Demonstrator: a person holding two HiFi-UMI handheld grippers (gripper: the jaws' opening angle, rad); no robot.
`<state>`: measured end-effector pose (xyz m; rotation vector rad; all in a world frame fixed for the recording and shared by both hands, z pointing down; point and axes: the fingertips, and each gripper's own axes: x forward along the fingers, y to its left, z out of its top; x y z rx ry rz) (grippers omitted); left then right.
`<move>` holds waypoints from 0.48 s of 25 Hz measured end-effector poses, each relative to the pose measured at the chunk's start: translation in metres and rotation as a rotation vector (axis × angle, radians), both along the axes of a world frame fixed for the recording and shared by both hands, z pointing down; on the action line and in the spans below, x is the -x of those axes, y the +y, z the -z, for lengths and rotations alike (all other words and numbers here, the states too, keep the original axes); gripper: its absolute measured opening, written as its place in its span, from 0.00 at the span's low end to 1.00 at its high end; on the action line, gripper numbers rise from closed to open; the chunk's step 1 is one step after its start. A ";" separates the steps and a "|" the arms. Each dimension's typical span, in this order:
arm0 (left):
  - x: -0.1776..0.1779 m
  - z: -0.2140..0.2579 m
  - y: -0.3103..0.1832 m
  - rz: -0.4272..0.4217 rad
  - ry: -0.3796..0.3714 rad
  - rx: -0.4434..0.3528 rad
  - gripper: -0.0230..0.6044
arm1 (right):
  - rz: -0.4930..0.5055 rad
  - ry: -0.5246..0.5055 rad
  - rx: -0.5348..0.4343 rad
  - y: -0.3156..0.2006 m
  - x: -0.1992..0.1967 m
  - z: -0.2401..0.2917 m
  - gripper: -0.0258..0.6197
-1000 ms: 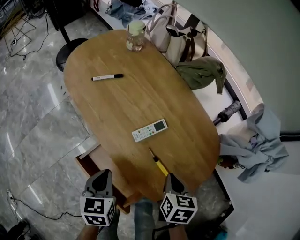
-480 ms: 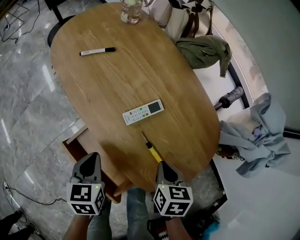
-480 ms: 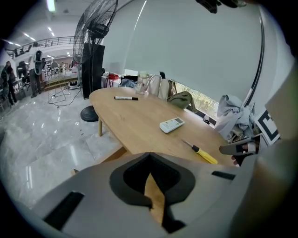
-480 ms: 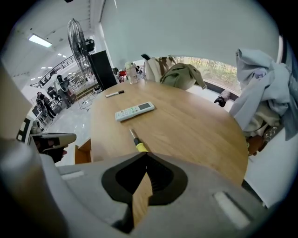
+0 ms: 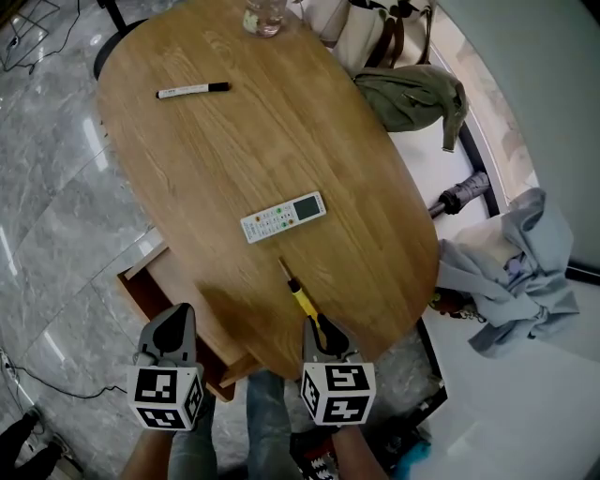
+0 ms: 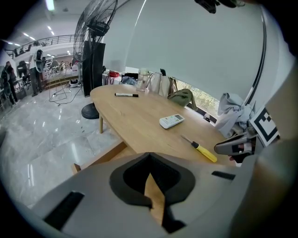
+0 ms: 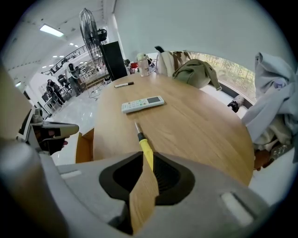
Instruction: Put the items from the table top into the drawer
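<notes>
A yellow-handled screwdriver (image 5: 300, 295) lies near the front edge of the oval wooden table (image 5: 281, 141). Farther back lie a white remote (image 5: 283, 217) and a black-capped marker (image 5: 192, 90). My right gripper (image 5: 319, 330) points down at the handle's near end (image 7: 145, 146). Its jaws have just been opening and stand a little apart, pressing on nothing. My left gripper (image 5: 175, 319) hangs shut and empty over the open wooden drawer (image 5: 150, 291) under the table's left side. In the left gripper view the drawer's rim (image 6: 100, 158) lies below the table edge.
A glass jar (image 5: 264, 17) stands at the table's far end. Bags and a green jacket (image 5: 408, 94) lie on the bench to the right, with grey cloth (image 5: 506, 272) beside them. A standing fan (image 6: 95, 28) is beyond the table. A marble floor lies to the left.
Both grippers have sunk toward the table's front edge. The right one has closed in over the screwdriver handle's near end. The table items have not moved.
</notes>
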<state>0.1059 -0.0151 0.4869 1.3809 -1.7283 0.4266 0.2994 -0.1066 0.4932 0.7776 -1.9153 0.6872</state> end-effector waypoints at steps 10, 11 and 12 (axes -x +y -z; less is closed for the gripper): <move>0.008 -0.006 0.006 0.044 0.002 0.000 0.03 | 0.251 0.119 0.007 -0.002 0.001 -0.021 0.24; 0.008 -0.006 0.007 0.047 0.002 0.001 0.03 | 0.275 0.131 0.009 -0.001 0.002 -0.024 0.25; 0.009 -0.006 0.008 0.050 0.002 0.002 0.03 | 0.294 0.138 0.012 0.000 0.004 -0.026 0.25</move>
